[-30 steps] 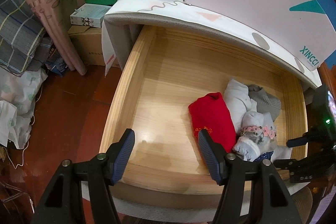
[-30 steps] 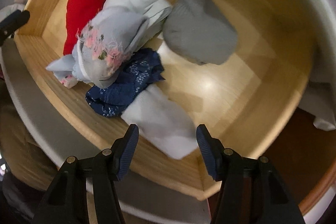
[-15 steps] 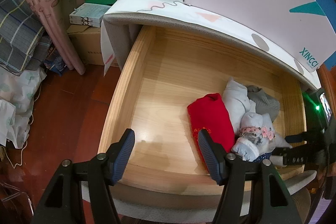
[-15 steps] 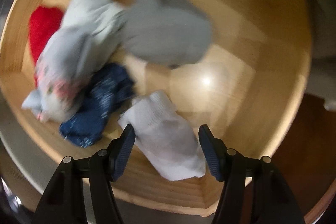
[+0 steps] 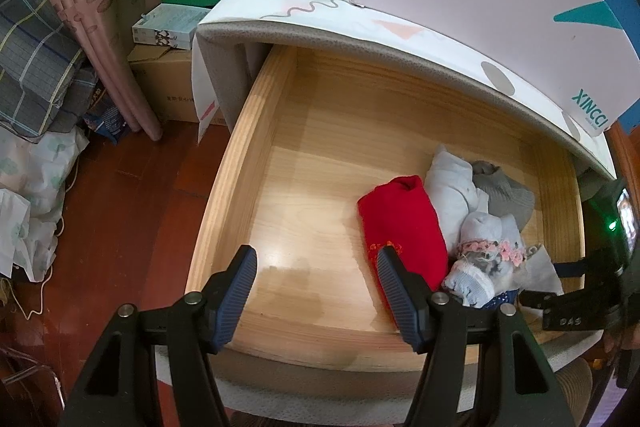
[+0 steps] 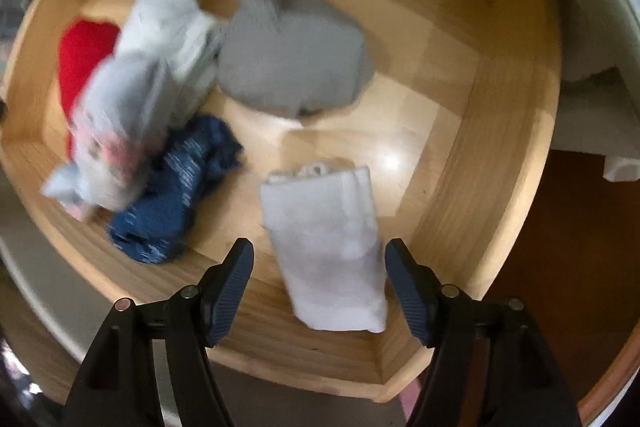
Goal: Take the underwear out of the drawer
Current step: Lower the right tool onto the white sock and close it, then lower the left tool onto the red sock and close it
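The reach-in step is judged to be in hand: nothing is gripped yet, and a descent followed by a closing of the jaws is called for next. In the blurred right wrist view, the right gripper point(image 6: 319, 279) is held wide open and empty, with the folded white underwear point(image 6: 326, 247) framed between its fingers at 12 o'clock, near the front wall of the wooden drawer point(image 6: 504, 155). Farther in, a navy piece point(image 6: 176, 191) is seen at 10 o'clock and a grey piece point(image 6: 292, 63) beyond. The left gripper point(image 5: 316, 291) is held open and empty over bare drawer floor, a red piece point(image 5: 404, 231) at its 1 o'clock.
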`<state>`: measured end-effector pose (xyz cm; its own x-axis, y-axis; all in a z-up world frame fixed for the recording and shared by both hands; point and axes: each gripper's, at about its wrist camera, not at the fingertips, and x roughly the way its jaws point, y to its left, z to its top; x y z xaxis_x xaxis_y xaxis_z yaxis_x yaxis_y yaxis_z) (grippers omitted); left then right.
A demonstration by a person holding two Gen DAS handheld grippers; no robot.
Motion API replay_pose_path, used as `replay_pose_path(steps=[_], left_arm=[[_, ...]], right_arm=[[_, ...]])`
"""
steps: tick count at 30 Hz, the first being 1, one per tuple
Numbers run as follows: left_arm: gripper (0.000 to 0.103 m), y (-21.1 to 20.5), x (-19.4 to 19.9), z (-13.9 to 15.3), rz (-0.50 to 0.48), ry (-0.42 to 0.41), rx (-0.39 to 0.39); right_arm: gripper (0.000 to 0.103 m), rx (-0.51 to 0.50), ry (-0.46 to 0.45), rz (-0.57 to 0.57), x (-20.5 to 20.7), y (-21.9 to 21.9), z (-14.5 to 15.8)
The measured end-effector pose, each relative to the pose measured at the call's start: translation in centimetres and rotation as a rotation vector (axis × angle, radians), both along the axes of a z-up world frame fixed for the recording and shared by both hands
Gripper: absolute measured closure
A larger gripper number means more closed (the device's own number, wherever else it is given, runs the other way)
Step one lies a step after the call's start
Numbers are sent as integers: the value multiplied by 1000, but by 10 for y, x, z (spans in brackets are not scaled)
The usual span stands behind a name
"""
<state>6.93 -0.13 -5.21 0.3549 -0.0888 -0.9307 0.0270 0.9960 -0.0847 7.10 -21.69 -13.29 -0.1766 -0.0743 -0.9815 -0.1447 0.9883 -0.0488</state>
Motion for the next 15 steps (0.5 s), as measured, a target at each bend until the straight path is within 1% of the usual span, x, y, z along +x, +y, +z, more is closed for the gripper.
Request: replay_pose_path(steps=[2,4,7,9,11,12,15], left_arm=[[39,1,1,-1,-1,12,-1],[39,0,2,-4,-5,32,-5],[39,-2,5,-11,-13,72,-2],[39,-4,6,-15,-18,97,4],[39,-4,7,-17,-23,109,5],[39,-4,7,-18,-23,115,5],[39,-2,8,-20,-10,130,-10]], right_arm=[[40,-17,2,-9,-4,2,-8],[46,-42,-13,-17,-9,3,-14],[48,-39,-27,-54,-10,-6,-22],[50,-48,-33,-85,-2,-8,-21],[52,-47,-46,-137,2,-16,-29],[53,-46,-52,-159,6,-20,-27],[54,-42,-76,-221,10,-23,-31]])
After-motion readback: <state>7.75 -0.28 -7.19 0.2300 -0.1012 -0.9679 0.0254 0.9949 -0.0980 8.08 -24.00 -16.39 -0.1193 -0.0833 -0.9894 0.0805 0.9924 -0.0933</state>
